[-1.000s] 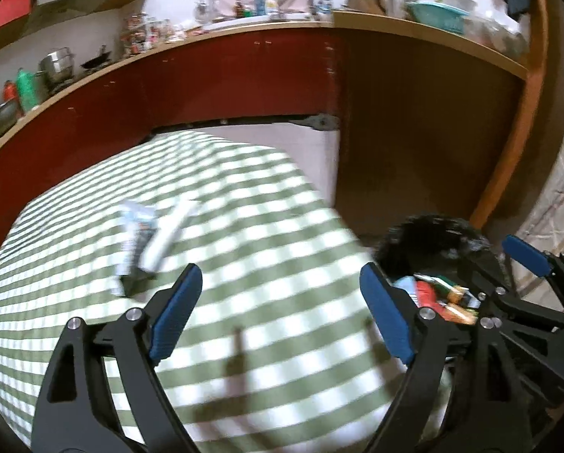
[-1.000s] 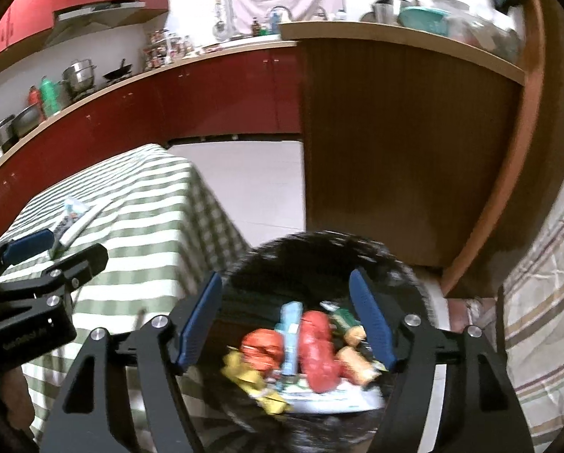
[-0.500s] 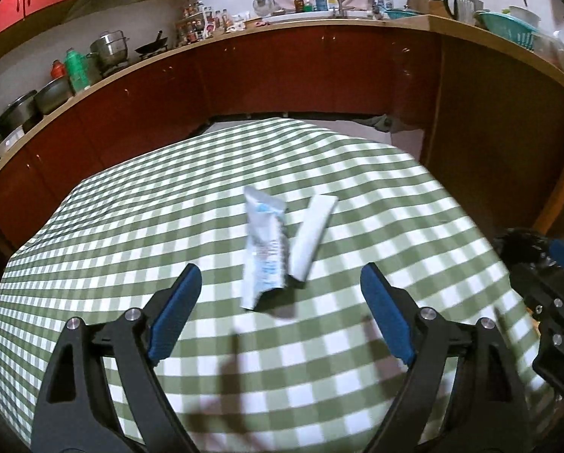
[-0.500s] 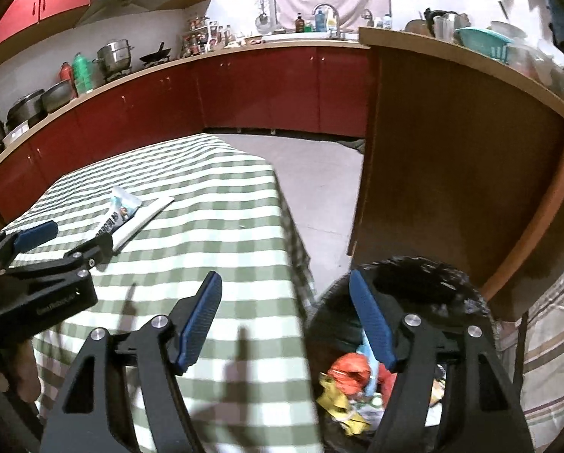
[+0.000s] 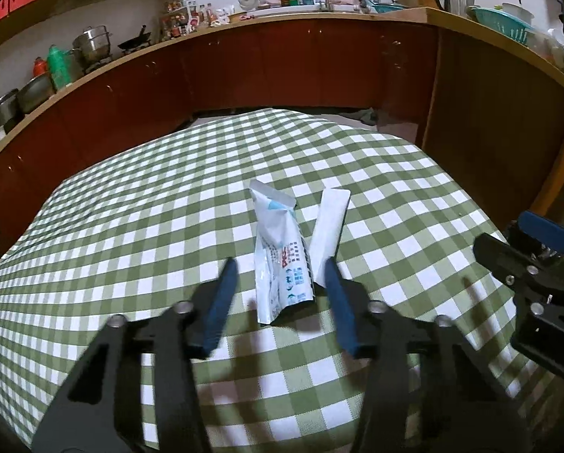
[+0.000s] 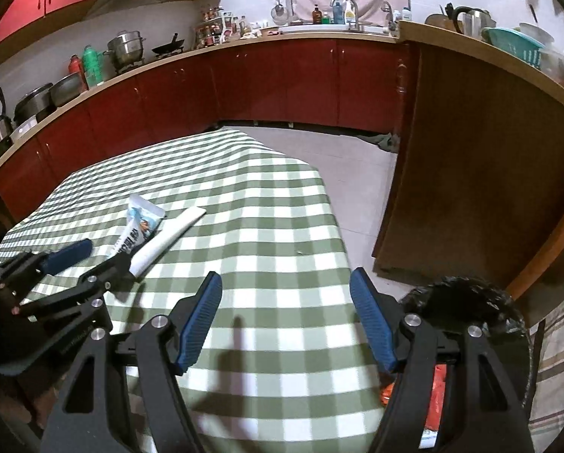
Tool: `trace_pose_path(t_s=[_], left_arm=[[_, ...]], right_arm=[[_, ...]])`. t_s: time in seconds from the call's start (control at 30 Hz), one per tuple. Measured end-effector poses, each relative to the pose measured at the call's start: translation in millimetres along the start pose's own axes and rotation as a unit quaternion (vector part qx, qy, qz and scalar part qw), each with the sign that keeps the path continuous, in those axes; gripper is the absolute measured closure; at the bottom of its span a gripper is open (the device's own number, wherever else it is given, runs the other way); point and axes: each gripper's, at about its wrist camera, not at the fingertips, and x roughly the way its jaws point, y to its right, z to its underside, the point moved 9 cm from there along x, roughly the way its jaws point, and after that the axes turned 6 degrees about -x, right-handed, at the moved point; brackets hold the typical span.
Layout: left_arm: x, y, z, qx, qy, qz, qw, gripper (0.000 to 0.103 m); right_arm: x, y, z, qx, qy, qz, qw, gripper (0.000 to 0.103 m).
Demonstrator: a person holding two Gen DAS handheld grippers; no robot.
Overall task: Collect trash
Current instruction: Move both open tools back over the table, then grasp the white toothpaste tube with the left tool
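A white and blue printed pouch [image 5: 278,249] lies on the green checked tablecloth [image 5: 131,226], with a long white wrapper [image 5: 331,226] beside it on the right. My left gripper [image 5: 280,266] straddles the pouch's near end. Its jaws are closing, and a small gap still shows on each side. In the right wrist view the left gripper [image 6: 91,260] sits at the pouch [image 6: 138,226] and wrapper [image 6: 168,234]. My right gripper [image 6: 285,279] hangs open over the table's near right part with nothing between its fingers.
A bin lined with a black bag [image 6: 470,302] stands on the floor off the table's right edge, with red and orange wrappers [image 6: 433,389] inside. A wooden counter panel [image 6: 470,188] rises behind it. Red kitchen cabinets [image 5: 244,68] ring the room.
Both grippers swung away from the bin to the table. My left gripper came up to the pouch and its jaws narrowed around it. The right gripper kept the same width.
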Motion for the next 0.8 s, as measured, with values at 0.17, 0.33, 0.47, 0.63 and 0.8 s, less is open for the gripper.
trace_pose_path(t_s=[0.17,0.33,0.47,0.63,0.8], left_arm=[[3.8,-1.5,4.9,-0.006,-0.007,0.021,0.9997,0.089],[-1.9,-13.6,5.8,-0.014,0.0,0.02,0.9997,0.094],[-10.2,-35.3,8.8,-0.026,0.003,0.01,0.9996,0.094],[-16.4,-76.0,13.3,-0.047,0.003,-0.016,0.9988,0.094],[-22.8,-123.5,17.8,-0.067,0.005,-0.047,0.9966,0.094]], right_arm=[[5.2,-16.0,-2.7,-0.01,-0.003,-0.006,1.0,0.035],[9.2,-28.8,-5.0,-0.018,-0.008,-0.008,1.0,0.035],[14.9,-46.5,-11.1,-0.022,-0.01,-0.017,1.0,0.035],[26.5,-72.1,-17.9,-0.037,-0.017,-0.024,0.999,0.035],[43.4,-94.7,-26.1,-0.043,-0.031,-0.025,0.998,0.035]])
